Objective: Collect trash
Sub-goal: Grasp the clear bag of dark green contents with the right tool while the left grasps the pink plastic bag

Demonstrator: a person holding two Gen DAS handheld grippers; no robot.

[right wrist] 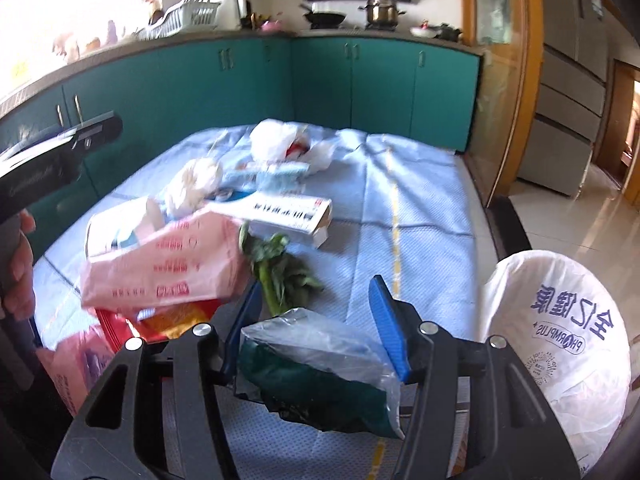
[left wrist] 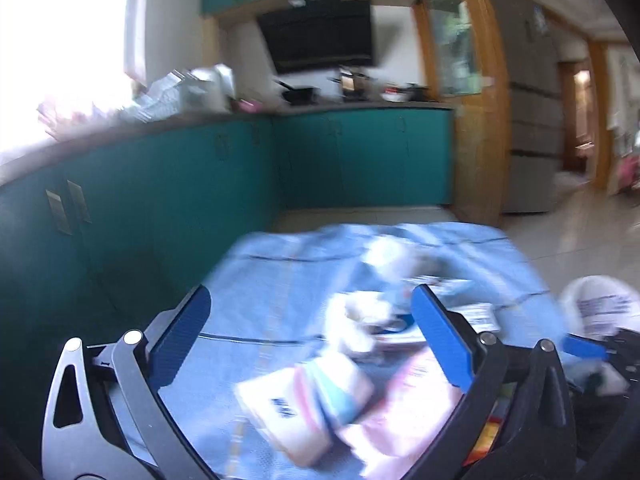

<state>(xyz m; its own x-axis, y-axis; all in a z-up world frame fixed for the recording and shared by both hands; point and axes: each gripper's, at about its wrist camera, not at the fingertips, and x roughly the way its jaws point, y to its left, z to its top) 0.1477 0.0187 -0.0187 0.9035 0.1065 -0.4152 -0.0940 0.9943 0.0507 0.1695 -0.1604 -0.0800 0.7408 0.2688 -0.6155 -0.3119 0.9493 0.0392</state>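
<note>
My right gripper (right wrist: 316,282) is shut on a clear plastic bag with dark green contents (right wrist: 316,364), which fills the gap between its blue fingers. Beyond it on the blue cloth (right wrist: 424,200) lie a leafy vegetable (right wrist: 280,272), a pink bag (right wrist: 168,260), a red packet (right wrist: 160,320), a white box (right wrist: 292,212), crumpled tissue (right wrist: 196,184) and a white plastic bag (right wrist: 276,140). My left gripper (left wrist: 311,292) stands wide open above a tissue pack (left wrist: 304,412) and the pink bag (left wrist: 408,412), holding nothing. The left wrist view is blurred.
A white trash bag with blue print (right wrist: 560,340) stands open at the table's right edge. Teal kitchen cabinets (right wrist: 360,92) run behind the table, with pots on the counter. A tiled floor and a fridge (right wrist: 568,92) lie to the right. A person's hand (right wrist: 20,248) holds the left gripper's handle.
</note>
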